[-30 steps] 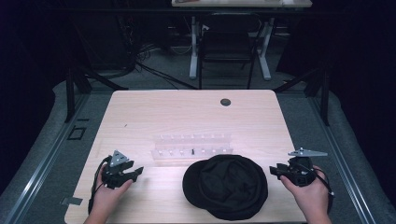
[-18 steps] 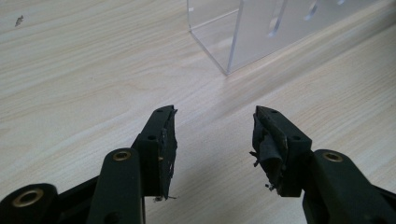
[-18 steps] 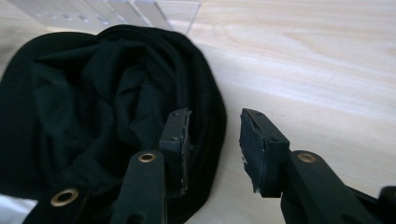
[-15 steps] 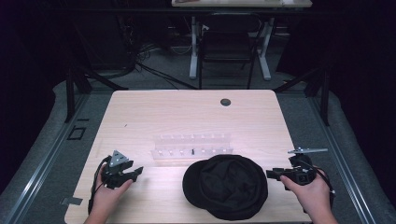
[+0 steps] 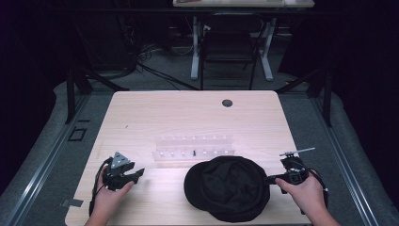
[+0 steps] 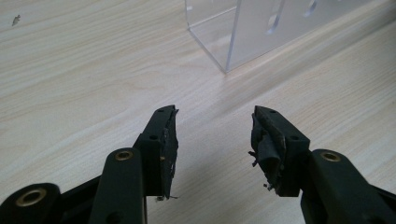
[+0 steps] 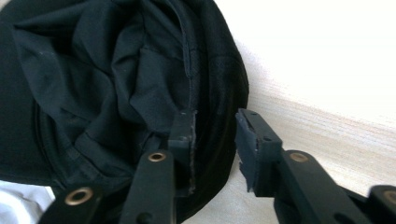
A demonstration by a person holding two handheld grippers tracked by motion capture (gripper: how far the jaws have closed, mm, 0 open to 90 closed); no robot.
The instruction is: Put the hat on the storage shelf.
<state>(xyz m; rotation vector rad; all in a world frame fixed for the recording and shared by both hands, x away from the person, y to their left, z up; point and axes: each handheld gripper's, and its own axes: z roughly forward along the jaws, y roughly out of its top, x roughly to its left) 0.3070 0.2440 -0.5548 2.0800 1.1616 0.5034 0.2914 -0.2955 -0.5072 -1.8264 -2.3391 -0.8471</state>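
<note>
One black cap [image 5: 229, 187] is lying at the table's [image 5: 155, 113] near edge, just in front of one clear acrylic rack [image 5: 194, 147]. The right gripper [image 7: 214, 135] is straddling its rim, jaws just been closing, not pinching yet. The left gripper [image 6: 212, 135] is sitting wide, holding nothing.

We see the table [image 5: 188, 117] lit from above while the room around it sinks into near-black, with a faint purple cast in the corners. Our high view is soft and grainy. The black hat [image 5: 228, 187] swallows detail there; its folds read better up close [image 7: 116, 70]. In the right gripper view the wood blows out to white glare. The left gripper view is evenly lit and sharp, with soft shadows under its jaws.
</note>
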